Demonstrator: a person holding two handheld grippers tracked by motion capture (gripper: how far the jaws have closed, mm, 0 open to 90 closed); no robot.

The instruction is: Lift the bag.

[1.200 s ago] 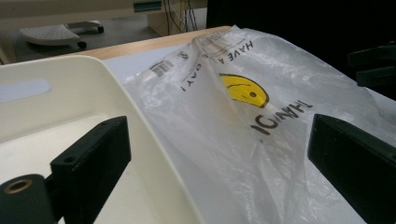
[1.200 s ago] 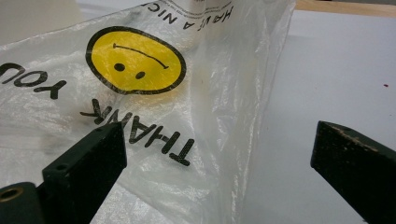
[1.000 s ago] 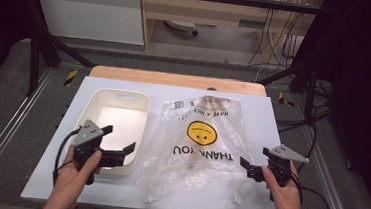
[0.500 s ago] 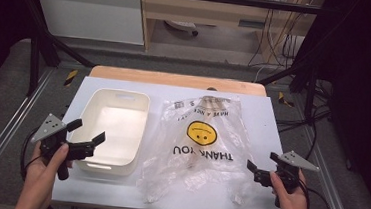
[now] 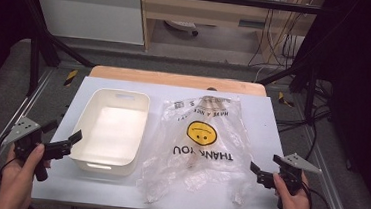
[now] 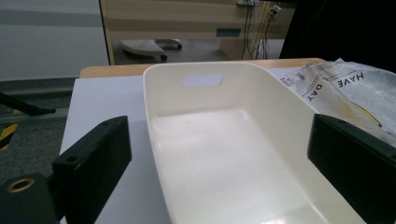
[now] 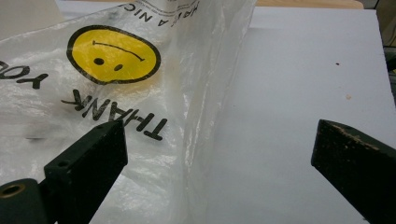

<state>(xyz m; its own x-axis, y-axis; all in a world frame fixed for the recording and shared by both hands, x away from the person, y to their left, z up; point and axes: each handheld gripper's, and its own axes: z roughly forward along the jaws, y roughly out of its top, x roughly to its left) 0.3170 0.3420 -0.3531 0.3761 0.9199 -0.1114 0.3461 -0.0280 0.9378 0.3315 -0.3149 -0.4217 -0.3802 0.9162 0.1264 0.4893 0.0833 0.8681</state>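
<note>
A white empty plastic bin [image 5: 111, 131] stands on the left half of the table. To its right lies a crumpled clear plastic bag [image 5: 201, 148] printed with a yellow smiley and black lettering. My left gripper [image 5: 63, 136] is held open just left of the bin's near corner, apart from it. In the left gripper view the bin [image 6: 205, 70] lies between and beyond the open left gripper [image 6: 219, 140], with the bag [image 6: 345, 88] at the right. My right gripper [image 5: 266, 166] is open off the bag's near right edge. In the right gripper view the right gripper [image 7: 222, 135] straddles the bag's edge [image 7: 93, 93] without touching it.
The white tabletop [image 5: 267, 121] has bare room right of the bag and along its near edge. A wooden board [image 5: 175, 78] runs along the far edge. Metal frame rails [image 5: 328, 171] flank the table. Cables [image 5: 273, 46] hang over the floor at the back right.
Both hands have drawn outward and back. The left gripper moved left off the bin's near corner, and the right gripper moved right and nearer to the table's front edge. Bag and bin are unmoved.
</note>
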